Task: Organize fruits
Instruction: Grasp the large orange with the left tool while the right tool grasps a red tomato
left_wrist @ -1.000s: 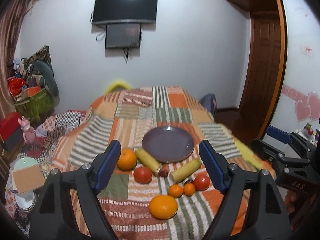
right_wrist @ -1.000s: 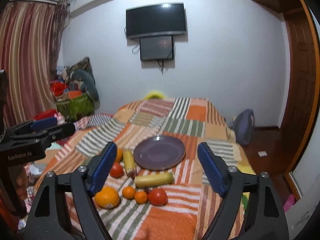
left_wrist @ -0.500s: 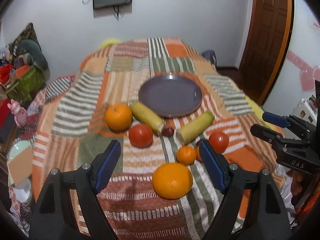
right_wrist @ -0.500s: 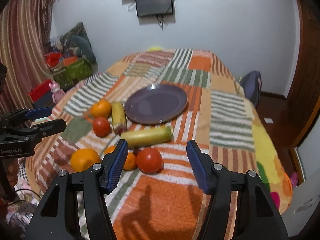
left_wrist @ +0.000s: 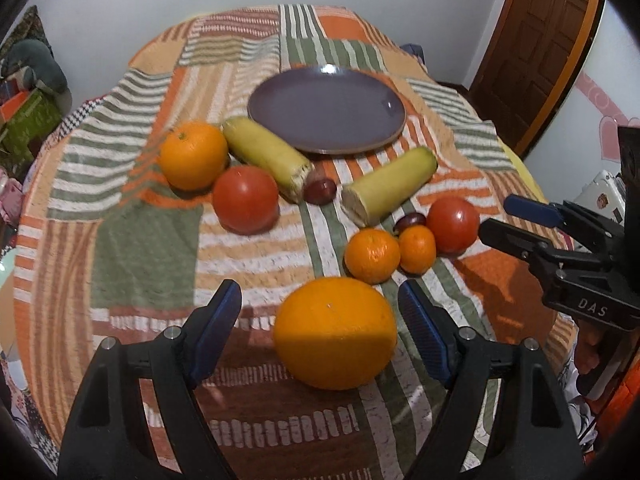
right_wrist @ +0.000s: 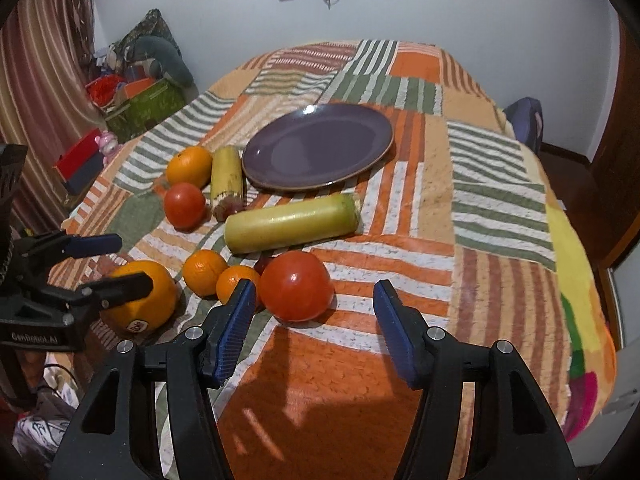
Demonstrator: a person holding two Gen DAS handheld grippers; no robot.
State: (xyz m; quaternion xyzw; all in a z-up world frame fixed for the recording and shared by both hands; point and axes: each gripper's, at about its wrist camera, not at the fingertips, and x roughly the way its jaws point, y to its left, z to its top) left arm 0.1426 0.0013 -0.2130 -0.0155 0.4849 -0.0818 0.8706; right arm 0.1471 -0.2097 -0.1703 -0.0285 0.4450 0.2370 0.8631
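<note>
A purple plate (left_wrist: 326, 110) lies bare on a patchwork blanket (left_wrist: 148, 256). In front of it lie two yellow-green gourd pieces (left_wrist: 266, 156) (left_wrist: 390, 186), two tomatoes (left_wrist: 245, 199) (right_wrist: 296, 286), a medium orange (left_wrist: 193, 155), two small tangerines (left_wrist: 372, 255) (left_wrist: 417, 249) and two dark plums (left_wrist: 320, 191). A large orange (left_wrist: 335, 332) sits between the pads of my left gripper (left_wrist: 320, 300), which is open and not touching it. My right gripper (right_wrist: 314, 330) is open just short of the near tomato, with nothing between its pads.
The blanket covers a bed with edges falling away left, right and near. Boxes, bags and toys (right_wrist: 136, 104) crowd the floor at the left. A wooden door (left_wrist: 536, 52) stands at the right. The striped blanket right of the plate (right_wrist: 496, 184) is bare.
Both grippers dropped and tilted down toward the fruit. The large orange now lies between the left pads. The right jaws narrowed and came up to the near tomato.
</note>
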